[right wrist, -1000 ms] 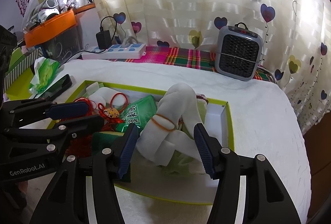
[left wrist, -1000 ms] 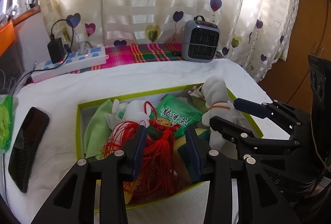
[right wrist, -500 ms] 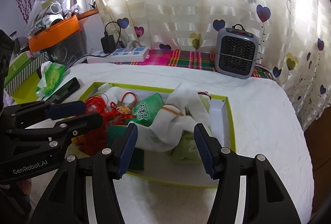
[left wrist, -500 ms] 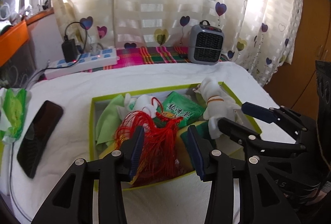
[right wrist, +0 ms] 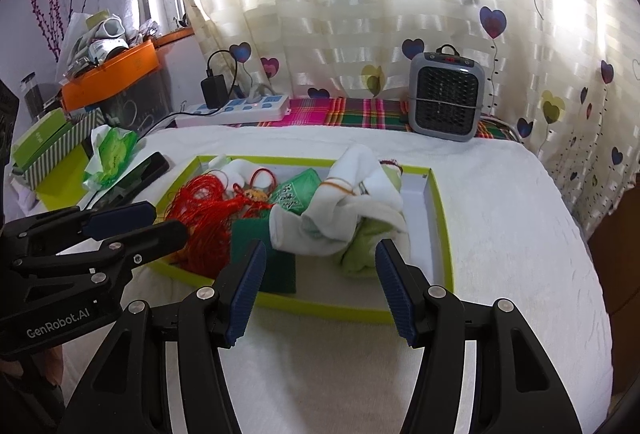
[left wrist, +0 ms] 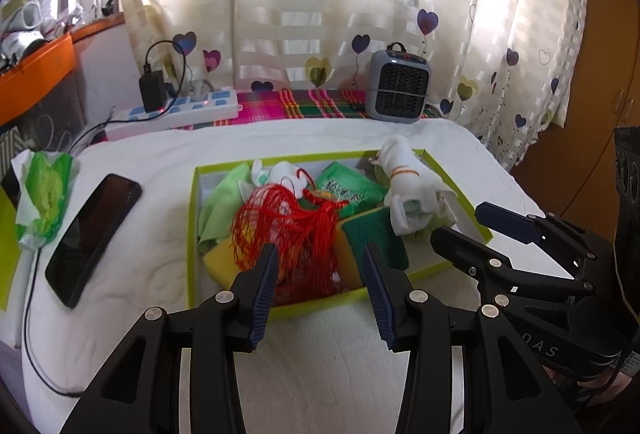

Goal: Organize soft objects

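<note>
A green-rimmed box (left wrist: pixel 320 305) (right wrist: pixel 442 226) lies on the white bedding. It holds a red tassel (left wrist: pixel 288 222) (right wrist: pixel 204 205), bundled white socks (left wrist: pixel 408 185) (right wrist: pixel 348 201), a green packet (left wrist: pixel 348 187), a green sponge (left wrist: pixel 376 234) (right wrist: pixel 248 234), a yellow sponge (left wrist: pixel 220 262) and a light green cloth (left wrist: pixel 218 205). My left gripper (left wrist: pixel 320 254) (right wrist: pixel 166 220) hovers open at the box's near edge, in front of the tassel, with nothing between its pads. My right gripper (right wrist: pixel 320 250) (left wrist: pixel 460 224) stands open before the socks, holding nothing.
A black phone (left wrist: pixel 92 234) and a green tissue pack (left wrist: pixel 44 201) lie left of the box. A power strip (left wrist: pixel 172 113) and a small grey heater (left wrist: pixel 398 91) stand at the back by the curtain. An orange shelf (right wrist: pixel 108 73) juts out at the left.
Both grippers have drawn back from the box, which now looks farther off. The red tassel that sat between the left fingers now lies beyond them, and the left jaws stand slightly wider.
</note>
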